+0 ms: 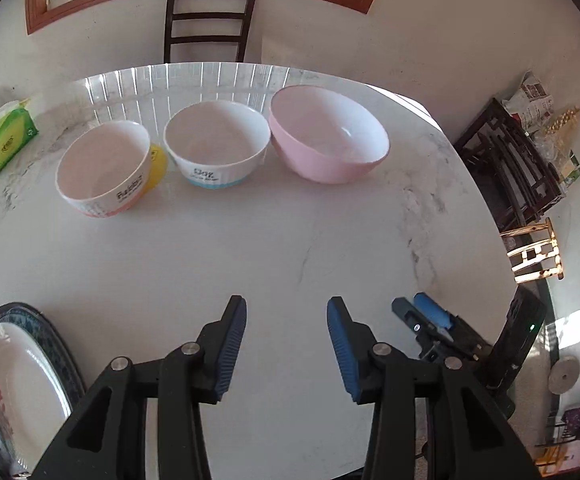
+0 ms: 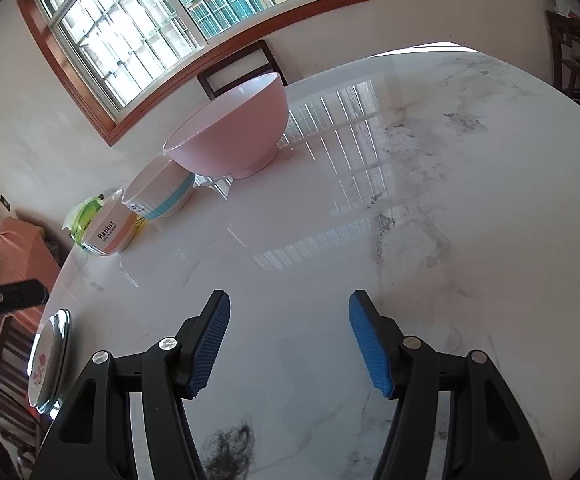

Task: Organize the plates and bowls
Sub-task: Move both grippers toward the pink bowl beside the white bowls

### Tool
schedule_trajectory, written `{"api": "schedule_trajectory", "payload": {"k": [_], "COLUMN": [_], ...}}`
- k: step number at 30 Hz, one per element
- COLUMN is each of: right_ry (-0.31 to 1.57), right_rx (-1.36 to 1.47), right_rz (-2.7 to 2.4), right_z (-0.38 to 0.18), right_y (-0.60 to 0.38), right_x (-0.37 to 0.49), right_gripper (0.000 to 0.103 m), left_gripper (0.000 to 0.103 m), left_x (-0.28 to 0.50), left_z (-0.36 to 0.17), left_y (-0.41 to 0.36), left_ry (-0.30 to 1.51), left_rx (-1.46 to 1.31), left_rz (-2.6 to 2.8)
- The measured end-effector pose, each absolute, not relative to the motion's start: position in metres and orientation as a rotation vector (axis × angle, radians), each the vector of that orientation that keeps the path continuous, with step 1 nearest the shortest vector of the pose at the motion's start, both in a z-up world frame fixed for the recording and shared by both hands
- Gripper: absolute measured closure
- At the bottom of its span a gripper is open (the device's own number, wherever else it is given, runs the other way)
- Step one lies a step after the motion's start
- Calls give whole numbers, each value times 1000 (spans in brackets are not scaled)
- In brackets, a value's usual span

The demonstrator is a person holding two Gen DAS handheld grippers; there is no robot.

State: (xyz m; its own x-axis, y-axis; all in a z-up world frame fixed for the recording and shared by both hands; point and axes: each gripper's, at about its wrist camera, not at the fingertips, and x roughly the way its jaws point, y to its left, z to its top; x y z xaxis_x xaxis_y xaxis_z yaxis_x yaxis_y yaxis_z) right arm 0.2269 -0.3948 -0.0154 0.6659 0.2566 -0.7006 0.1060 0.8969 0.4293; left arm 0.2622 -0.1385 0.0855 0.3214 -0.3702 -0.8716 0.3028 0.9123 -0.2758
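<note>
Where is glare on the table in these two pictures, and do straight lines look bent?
Right wrist view: strong window glare with bar stripes on the marble table, beside the pink bowl; the window frame curves. Left wrist view: a paler striped reflection near the far table edge, behind the blue-band bowl; the round table rim bulges, corners dark.

3 bowls are sitting in a row beyond the left gripper (image 1: 286,320), whose jaws are standing apart over bare marble table (image 1: 290,248); stacked plates (image 1: 22,380) are lying left of it.
</note>
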Motion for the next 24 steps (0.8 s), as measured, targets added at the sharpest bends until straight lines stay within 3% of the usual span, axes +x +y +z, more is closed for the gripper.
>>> {"api": "schedule_trajectory", "payload": {"k": [7, 14, 24], "right_ry": [850, 888, 1008], "right_rx": [464, 300, 251], "right_rz": [106, 124, 129], "right_z": [26, 87, 70], "right_y": [-435, -450, -427], "right_x": [271, 372, 464], "right_gripper": [47, 48, 48], "left_gripper": [60, 60, 60], "left_x": [339, 382, 407], "left_z": [80, 50, 23], "left_y": [-174, -184, -197], "left_ry": [1262, 1320, 1347], "left_rx": [-290, -462, -513], "left_rz": [-454, -377, -314]}}
